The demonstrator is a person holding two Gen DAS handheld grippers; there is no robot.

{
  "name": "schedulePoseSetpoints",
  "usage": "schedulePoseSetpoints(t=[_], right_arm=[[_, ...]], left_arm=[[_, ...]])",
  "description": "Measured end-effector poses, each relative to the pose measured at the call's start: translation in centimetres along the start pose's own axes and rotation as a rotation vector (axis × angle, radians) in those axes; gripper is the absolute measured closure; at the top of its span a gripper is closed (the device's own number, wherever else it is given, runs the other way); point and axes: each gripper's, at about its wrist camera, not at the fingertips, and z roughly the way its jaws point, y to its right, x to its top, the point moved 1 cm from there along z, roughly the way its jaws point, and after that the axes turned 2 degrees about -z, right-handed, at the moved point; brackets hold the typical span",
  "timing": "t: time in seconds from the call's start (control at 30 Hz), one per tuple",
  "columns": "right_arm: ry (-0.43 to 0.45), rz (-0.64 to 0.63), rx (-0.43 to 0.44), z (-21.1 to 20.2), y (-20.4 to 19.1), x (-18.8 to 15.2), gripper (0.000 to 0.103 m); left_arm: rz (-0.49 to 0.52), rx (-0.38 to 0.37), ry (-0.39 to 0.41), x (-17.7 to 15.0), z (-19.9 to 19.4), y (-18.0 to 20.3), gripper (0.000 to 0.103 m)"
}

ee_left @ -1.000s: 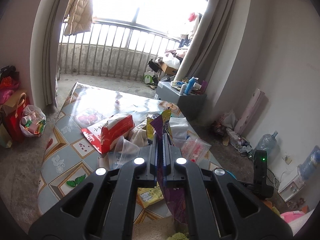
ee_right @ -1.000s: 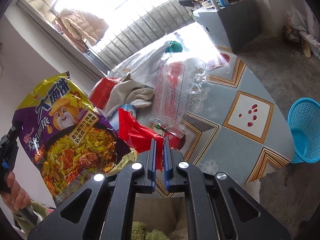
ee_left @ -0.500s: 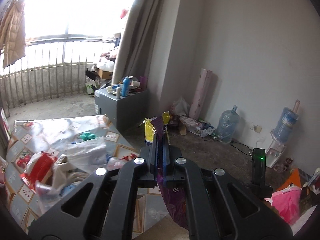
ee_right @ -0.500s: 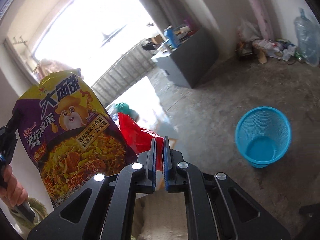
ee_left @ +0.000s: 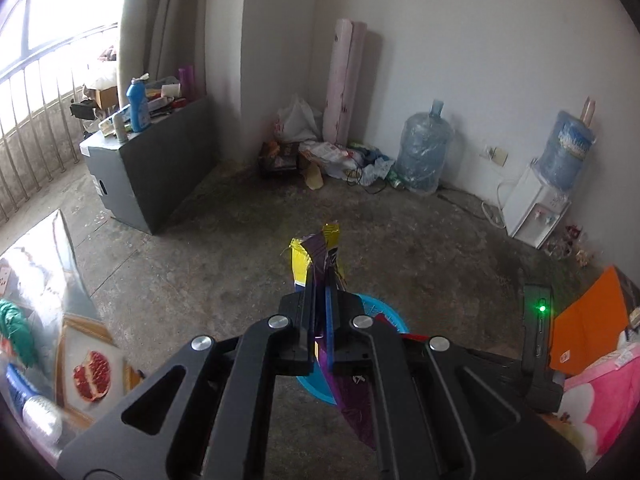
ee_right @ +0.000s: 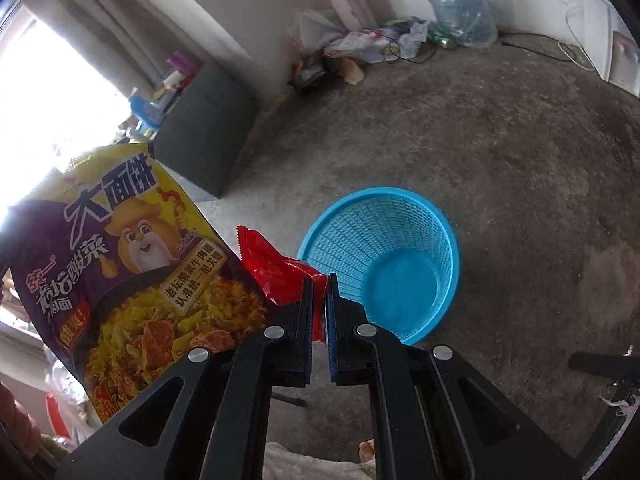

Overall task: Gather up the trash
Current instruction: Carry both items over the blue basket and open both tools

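A noodle packet (ee_left: 316,256) is clamped in the left gripper (ee_left: 320,280); a red wrapper (ee_right: 280,272) is clamped in the right gripper (ee_right: 319,284), above the blue basket (ee_right: 384,264).

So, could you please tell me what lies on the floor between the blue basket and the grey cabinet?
Nothing: in the right wrist view, the concrete floor between the blue basket and the grey cabinet is bare.

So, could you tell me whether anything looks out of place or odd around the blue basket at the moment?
Nothing odd at the blue basket: upright on the floor, empty. The only mess is a heap of bags and wrappers against the far wall.
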Motion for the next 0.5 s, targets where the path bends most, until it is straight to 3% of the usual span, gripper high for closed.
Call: schedulePoseSetpoints(t=[0.07,0.13,0.2,0.23,0.27,0.33,0.5], right_arm=[[-0.035,0.033,-0.018,3.0,1.3,0.9,0.096],[-0.067,0.071,-0.038,5.9,2.8,1.6,0.094],[-0.12,0.104,-0.052,8.4,3.8,1.5,0.09],[-0.15,0.126,-0.053,9.8,4.6,1.4,0.087],[-0.177,0.148,-0.055,10.8,5.2,1.5,0.079],[-0.202,0.19,-0.07,11.7,6.3,1.2,0.076],[-0.139,0.204,-0.05,9.2,6.7,0.1,0.057]], left_arm=[[0.029,0.041,-0.061,-0.2,4.8,0.9,0.1],[0.056,0.069,-0.133,-1.0,9.3,1.4,0.093],[0.066,0.085,-0.216,-2.0,13.0,1.6,0.059],[0.066,0.093,-0.244,-2.6,14.3,1.7,0.052],[0.064,0.109,-0.259,-3.0,15.0,2.0,0.046],[0.046,0.118,-0.278,-3.4,15.6,2.0,0.041],[-0.006,0.091,-0.226,-2.7,13.6,1.1,0.029]])
